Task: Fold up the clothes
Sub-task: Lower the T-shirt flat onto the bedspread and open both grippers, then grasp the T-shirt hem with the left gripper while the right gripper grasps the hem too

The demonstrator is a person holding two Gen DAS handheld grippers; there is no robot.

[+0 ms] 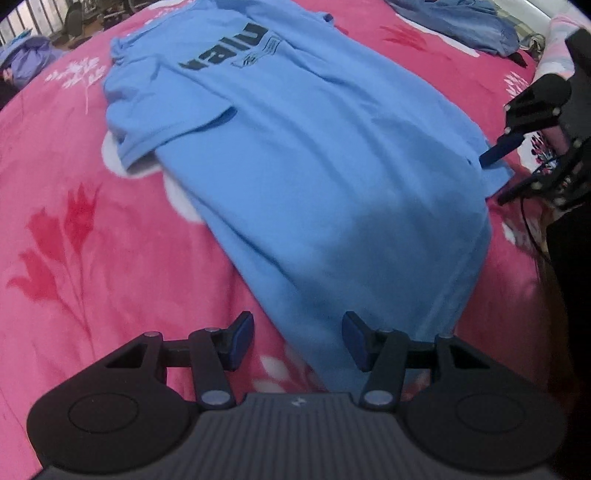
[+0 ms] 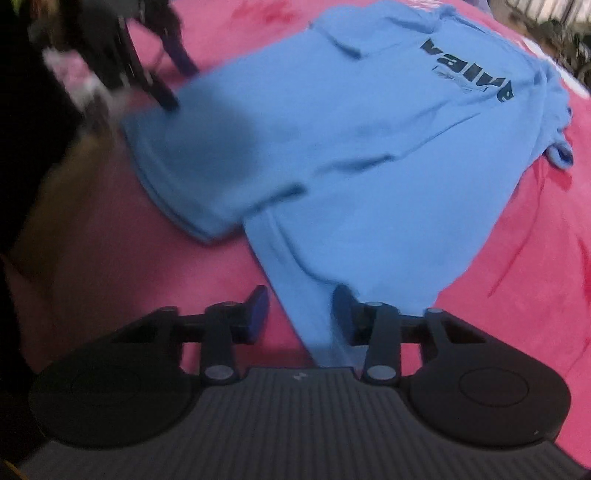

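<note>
Your blue T-shirt (image 1: 295, 155) lies spread on the bed, over the pink flowered blanket (image 1: 74, 240), and it fills the middle of both wrist views. One long side looks already turned in: in the left wrist view the left sleeve (image 1: 162, 125) is laid flat at centre left, and a fold line runs down the body. The dark printed lettering (image 1: 225, 48) near the top of that frame is face up, so the chest end is the far end.

Your left hand-held gripper (image 1: 297, 341) sits at the bottom of its frame with its jaws wide apart and nothing between them, the right pad just over the near hem. Your right hand-held gripper (image 2: 299, 314) is likewise spread wide and holding nothing, straddling a near corner of the cloth at lower centre of its view.

You appear to be partway through: the lengthwise folding seems begun, while the hem-to-collar fold is not yet done. More garments, a denim piece (image 1: 461, 22) at upper right and a purple one (image 1: 26, 59) at upper left, lie unfolded.
</note>
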